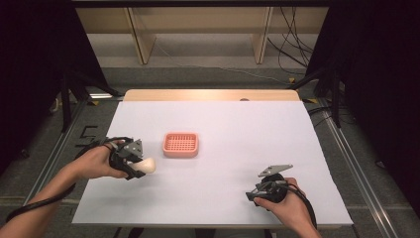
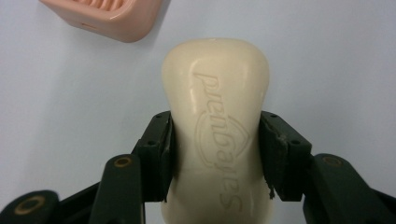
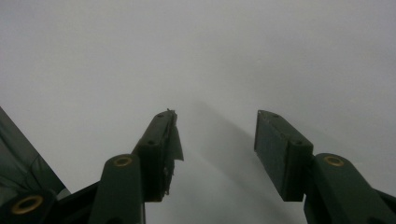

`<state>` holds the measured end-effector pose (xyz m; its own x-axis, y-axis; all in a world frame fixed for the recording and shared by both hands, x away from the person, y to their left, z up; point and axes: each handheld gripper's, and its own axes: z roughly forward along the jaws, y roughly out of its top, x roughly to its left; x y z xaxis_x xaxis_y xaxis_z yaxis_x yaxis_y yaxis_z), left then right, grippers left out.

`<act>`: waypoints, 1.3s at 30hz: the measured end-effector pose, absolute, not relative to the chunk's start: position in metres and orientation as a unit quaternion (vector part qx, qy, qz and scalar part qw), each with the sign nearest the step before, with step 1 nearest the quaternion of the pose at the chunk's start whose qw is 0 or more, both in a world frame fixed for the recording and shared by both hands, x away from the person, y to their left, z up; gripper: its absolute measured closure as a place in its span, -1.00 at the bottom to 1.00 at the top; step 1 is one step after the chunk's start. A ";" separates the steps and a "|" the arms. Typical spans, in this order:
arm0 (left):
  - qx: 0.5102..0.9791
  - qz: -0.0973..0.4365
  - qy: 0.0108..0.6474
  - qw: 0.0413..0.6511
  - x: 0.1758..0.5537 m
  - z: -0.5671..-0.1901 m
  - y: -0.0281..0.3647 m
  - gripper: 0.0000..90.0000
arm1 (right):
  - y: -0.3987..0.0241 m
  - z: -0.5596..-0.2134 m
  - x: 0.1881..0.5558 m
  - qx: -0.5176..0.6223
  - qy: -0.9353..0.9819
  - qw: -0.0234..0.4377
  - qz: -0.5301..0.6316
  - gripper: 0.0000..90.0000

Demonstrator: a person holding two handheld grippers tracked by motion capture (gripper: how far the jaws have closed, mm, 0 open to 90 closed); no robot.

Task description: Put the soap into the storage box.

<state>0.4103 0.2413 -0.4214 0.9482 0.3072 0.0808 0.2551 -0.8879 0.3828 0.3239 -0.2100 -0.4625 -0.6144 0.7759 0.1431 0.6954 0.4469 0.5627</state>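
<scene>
Clamped in the left claw [image 2: 217,154] just left of the pink slotted plastic soap dish [image 1: 181,144], the cream oval soap bar [image 2: 217,121] should travel level and settle squarely into it, while the right claw [image 3: 215,140] waits apart, empty.

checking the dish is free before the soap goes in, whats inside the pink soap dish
Only its ribbed, slotted floor shows inside the pink soap dish; nothing lies in it. What is under the dish is covered. The bar of soap is outside it, clamped in the left tool.
</scene>
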 end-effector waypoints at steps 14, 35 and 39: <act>0.967 0.075 0.140 0.200 0.414 -0.418 0.236 0.09 | -0.210 -0.463 0.324 0.434 0.848 0.068 0.297 0.09; 0.961 0.076 0.150 0.219 0.418 -0.416 0.226 0.09 | -0.211 -0.462 0.324 0.433 0.847 0.069 0.300 0.09; 0.963 0.076 0.142 0.215 0.420 -0.414 0.225 0.09 | -0.212 -0.462 0.324 0.434 0.847 0.070 0.301 0.09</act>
